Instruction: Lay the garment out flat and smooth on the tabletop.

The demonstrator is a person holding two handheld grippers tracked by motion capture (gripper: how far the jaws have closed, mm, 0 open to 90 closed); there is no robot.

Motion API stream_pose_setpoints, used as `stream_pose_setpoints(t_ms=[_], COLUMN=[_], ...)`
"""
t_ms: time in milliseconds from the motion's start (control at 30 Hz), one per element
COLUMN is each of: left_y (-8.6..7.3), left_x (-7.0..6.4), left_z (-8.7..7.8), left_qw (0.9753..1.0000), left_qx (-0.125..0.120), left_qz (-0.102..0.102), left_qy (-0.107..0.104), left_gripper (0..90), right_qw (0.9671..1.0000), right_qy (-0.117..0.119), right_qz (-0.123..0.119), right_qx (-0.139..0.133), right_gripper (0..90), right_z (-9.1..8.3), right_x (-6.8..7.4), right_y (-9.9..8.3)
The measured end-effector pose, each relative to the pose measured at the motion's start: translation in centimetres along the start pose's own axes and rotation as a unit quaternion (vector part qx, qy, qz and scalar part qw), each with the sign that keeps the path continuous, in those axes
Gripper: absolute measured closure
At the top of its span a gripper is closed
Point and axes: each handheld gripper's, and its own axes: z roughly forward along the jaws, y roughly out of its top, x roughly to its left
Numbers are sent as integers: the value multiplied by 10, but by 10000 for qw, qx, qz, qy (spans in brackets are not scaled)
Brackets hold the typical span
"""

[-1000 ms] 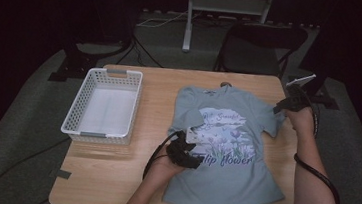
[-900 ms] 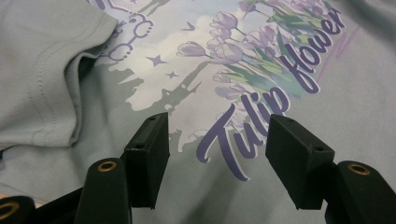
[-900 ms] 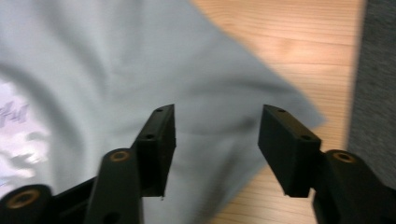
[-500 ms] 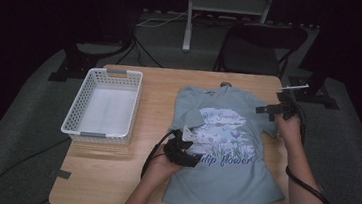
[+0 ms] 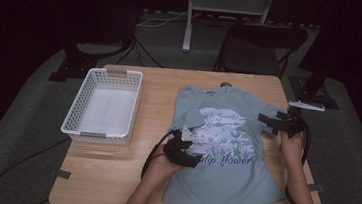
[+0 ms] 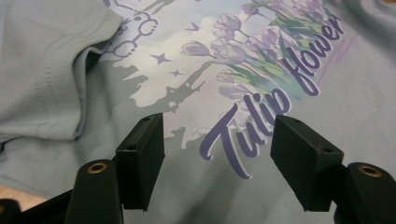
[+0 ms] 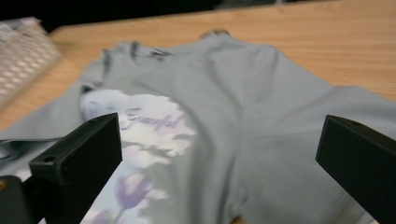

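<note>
Since the earlier frames the right gripper (image 5: 273, 122), jaws apart, has swung in over the shirt (image 5: 221, 186), which lies flat on the table (image 5: 111, 175). Right sleeve directly below; left gripper (image 5: 184, 150) open at print.

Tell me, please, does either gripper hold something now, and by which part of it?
Nothing is held. The left gripper and the right gripper both have open jaws above the T-shirt, with no cloth between them.

Two black grippers, left gripper (image 6: 219, 154) and right gripper (image 7: 219, 154): blocky jaws, brass-ringed screw holes, trailing black cables.
</note>
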Motion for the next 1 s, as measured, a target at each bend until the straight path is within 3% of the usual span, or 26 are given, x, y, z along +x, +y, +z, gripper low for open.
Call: stream_pose_setpoints(t_ms=[133,267,300,367,400,467,533,667,800,867,1000], left_y=[0,0,0,-1,-1,-1,2,17,40,51,70], left_x=[1,4,5,8,9,12,15,23,33,37,44], left_z=[0,2,3,4,4,3,2,-2,-7,-8,-4], left_qw=[10000,9998,9998,9996,9996,9994,9992,9992,9982,9982,9964], left_qx=[15,41,34,95,90,86,65,19,-226,-277,-465], left_qz=[-35,-177,-220,-265,-278,-337,-385,-376,-480,-400,-503], left_qy=[7,29,20,-3,-29,-34,10,120,275,361,503], left_gripper=[322,296,292,227,226,220,217,218,218,221,273], right_qw=[9994,9992,9989,9993,9991,9993,9990,9985,9982,9984,9985], right_qy=[217,222,173,154,119,223,153,161,93,129,132], right_qz=[33,111,96,47,31,-17,-148,-185,-99,-32,85], right_qx=[-260,-303,-425,-350,-415,-292,-399,-482,-576,-543,-516], right_gripper=[0,2,3,3,3,2,2,3,14,22,22], right_z=[-23,-40,-44,-48,-50,-50,-54,-58,-63,-63,-65], right_x=[10,19,21,24,25,27,31,34,34,31,25], right_y=[-18,-36,-41,-48,-51,-51,-53,-53,-54,-55,-58])
